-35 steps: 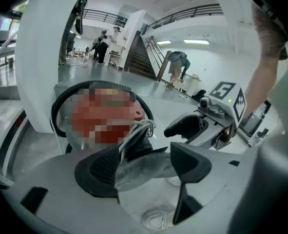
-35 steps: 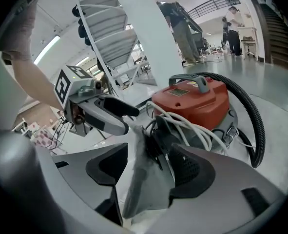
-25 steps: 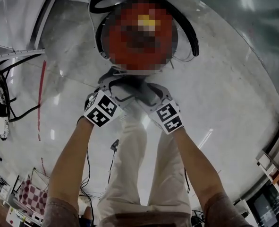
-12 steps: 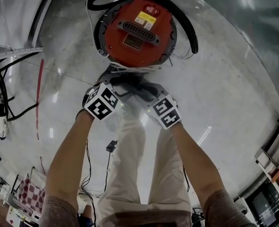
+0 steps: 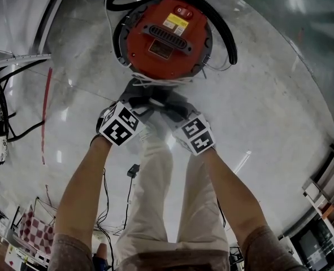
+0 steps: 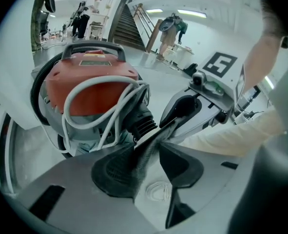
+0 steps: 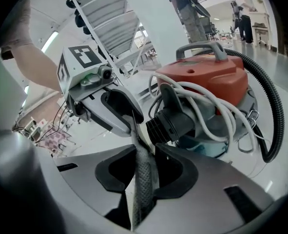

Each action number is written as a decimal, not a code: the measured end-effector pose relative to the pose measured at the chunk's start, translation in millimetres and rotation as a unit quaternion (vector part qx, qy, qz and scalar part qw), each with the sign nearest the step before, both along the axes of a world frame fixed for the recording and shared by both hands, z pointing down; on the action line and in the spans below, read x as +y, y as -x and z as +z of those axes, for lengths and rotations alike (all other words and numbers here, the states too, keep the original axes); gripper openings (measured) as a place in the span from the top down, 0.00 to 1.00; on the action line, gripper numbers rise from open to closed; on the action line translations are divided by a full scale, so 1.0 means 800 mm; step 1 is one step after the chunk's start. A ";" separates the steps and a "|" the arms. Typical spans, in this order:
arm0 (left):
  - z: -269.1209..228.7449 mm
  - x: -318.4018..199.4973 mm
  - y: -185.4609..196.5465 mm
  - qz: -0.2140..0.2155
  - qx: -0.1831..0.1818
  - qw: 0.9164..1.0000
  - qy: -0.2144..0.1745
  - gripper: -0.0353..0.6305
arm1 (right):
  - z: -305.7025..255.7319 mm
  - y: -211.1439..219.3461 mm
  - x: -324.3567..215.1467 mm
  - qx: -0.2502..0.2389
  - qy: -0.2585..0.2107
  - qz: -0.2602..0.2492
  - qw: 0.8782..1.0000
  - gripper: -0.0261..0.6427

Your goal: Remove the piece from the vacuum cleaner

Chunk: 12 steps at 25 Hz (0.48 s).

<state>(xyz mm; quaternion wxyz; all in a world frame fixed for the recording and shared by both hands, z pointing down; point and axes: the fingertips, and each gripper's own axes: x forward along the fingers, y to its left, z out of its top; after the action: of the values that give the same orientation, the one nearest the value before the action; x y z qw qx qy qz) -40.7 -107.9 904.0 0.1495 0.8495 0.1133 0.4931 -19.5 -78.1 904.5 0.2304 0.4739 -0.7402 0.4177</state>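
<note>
Both at once: had just been closing left gripper point(image 6: 151, 149) and right gripper point(image 7: 144, 152), each pinching 1 thin grey piece point(image 7: 143, 182) flat between its pads point(image 7: 115, 172). Held them nearly touching, just beside the black ribbed port point(image 7: 170, 123). Beyond, saw red vacuum point(image 5: 167, 35) on floor point(image 5: 268, 106), white cord point(image 7: 207, 106) looped over it, black hose point(image 7: 271, 101) curling around.

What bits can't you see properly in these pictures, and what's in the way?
- The grey piece: both gripper views see it edge-on, so its shape is unclear; in the head view the tools cover it. The left tool and right tool have just been closing their jaws on it.
- The yellow label on the vacuum cleaner: head view, print too small to read.
- People far behind: left gripper view, too small.
</note>
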 end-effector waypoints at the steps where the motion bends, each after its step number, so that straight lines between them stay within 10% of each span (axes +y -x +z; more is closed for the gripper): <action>1: 0.000 -0.001 0.001 0.000 -0.002 1.000 -0.002 0.71 | 0.000 0.001 0.000 0.000 0.001 0.003 1.000 0.83; 12: -0.003 -0.007 0.015 -0.034 -0.016 0.999 -0.002 0.79 | -0.002 0.008 -0.001 -0.004 0.006 0.025 1.000 0.85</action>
<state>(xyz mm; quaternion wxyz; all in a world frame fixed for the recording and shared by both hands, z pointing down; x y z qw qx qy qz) -52.9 -113.5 901.3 0.1661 0.8449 0.0812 0.5019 -26.2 -78.8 902.6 0.2199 0.4892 -0.7266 0.4294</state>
